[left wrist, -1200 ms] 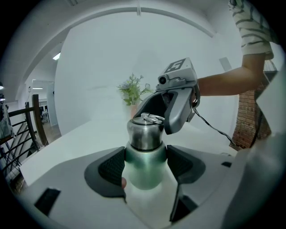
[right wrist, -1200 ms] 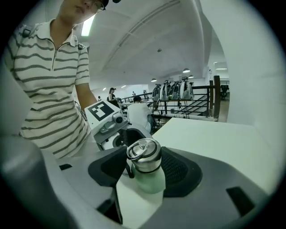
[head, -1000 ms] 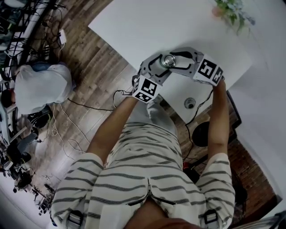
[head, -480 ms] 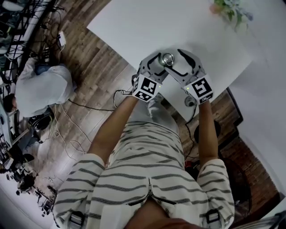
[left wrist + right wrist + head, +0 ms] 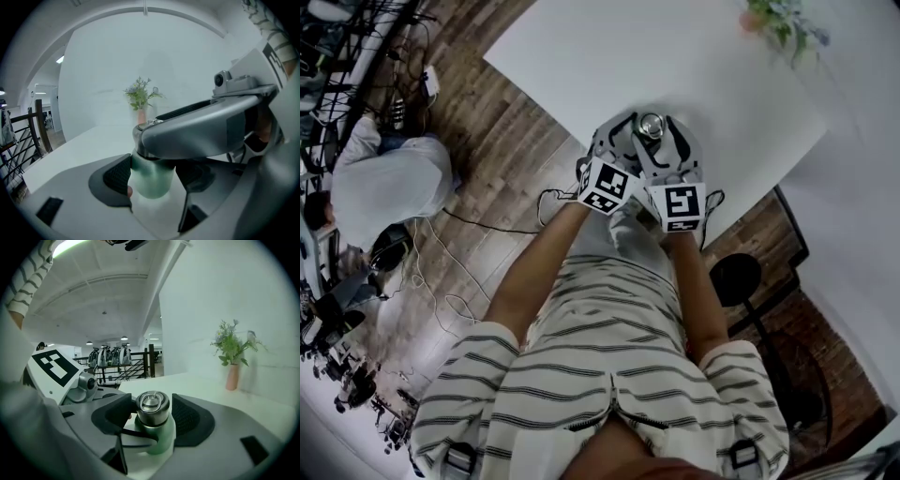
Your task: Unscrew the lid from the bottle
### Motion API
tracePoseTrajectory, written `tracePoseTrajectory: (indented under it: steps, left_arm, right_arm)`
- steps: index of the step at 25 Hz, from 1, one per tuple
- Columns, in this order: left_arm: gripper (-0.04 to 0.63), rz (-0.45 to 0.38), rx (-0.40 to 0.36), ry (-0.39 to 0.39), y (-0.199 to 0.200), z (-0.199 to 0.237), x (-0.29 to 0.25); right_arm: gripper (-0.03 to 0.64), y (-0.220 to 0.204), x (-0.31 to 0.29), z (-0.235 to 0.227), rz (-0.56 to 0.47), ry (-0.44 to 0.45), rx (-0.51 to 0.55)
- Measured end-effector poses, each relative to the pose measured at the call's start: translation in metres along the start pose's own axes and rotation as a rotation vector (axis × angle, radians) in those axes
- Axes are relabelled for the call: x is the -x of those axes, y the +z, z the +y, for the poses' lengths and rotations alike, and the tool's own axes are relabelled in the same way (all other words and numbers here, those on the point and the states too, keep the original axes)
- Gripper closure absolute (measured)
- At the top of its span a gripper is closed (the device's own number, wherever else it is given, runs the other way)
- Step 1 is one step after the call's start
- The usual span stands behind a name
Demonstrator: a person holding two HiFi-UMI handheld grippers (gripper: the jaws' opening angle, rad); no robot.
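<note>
Gripping the pale green bottle (image 5: 161, 434) around its body, the left gripper (image 5: 154, 176) is pressing its dark ribbed pads against the bottle's sides, and the bottle is standing upright between them. The right gripper (image 5: 151, 411) is reaching in from the other side at a higher level, with its jaws flanking the metal lid (image 5: 652, 124). Those jaws have just been closing and the lid is sitting between them, yet a thin gap is still showing beside the lid, so the pads are not clamping it. The lid is sitting on the bottle's neck, its ringed top facing up. From the head view, both grippers are meeting over the near edge of the white table (image 5: 581, 56), just in front of the person's striped shirt (image 5: 609, 375); whether the bottle's base is resting on the tabletop cannot be told. A small vase of flowers (image 5: 231, 376) is standing well apart, at the far side of the table
</note>
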State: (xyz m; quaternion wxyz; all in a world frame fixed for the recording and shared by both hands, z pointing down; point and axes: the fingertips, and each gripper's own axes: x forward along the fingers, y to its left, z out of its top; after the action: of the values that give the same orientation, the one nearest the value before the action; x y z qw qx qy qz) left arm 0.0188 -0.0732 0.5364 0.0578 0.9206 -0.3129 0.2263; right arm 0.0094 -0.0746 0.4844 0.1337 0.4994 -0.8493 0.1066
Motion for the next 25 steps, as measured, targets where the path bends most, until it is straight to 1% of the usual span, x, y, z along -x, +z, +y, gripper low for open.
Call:
tracePoseTrajectory:
  steps: [2,5,7,16,18,20,25]
  left_arm:
    - [0.301,0.000,0.000,0.000,0.0000,-0.0002,-0.0006]
    - [0.301,-0.001,-0.001,0.000,-0.0012,-0.0010,-0.0009]
    - [0.301,-0.002,0.001,0.001,-0.0013,-0.0013,-0.0007]
    - [0.302,-0.001,-0.001,-0.003,-0.0022,-0.0034,-0.0013]
    - [0.301,-0.001,-0.001,-0.005,-0.0019,-0.0032,-0.0012]
    - [0.301,-0.002,-0.003,-0.007,-0.0014,-0.0028,-0.0011]
    - [0.301,0.003,-0.005,-0.009,-0.0028,-0.0045,-0.0007]
  right_arm:
    - [0.360,-0.0014,-0.0011,-0.0018,0.003,-0.025,-0.001]
    - [0.377,-0.0063,-0.0019,-0.0021,0.022,-0.036,0.023]
    - [0.377,-0.0067,-0.0016,-0.0018,0.026,-0.036,0.044]
    - [0.380,-0.0082,0.0001,-0.0016,0.040,0.034,0.068]
    - [0.380,-0.0078,0.0004,-0.0009,0.037,0.074,0.086]
    - [0.380,-0.0068,0.0004,-0.0001,0.032,0.136,0.114]
    - [0.380,-0.0083,0.0027,0.0027,0.046,0.346,0.190]
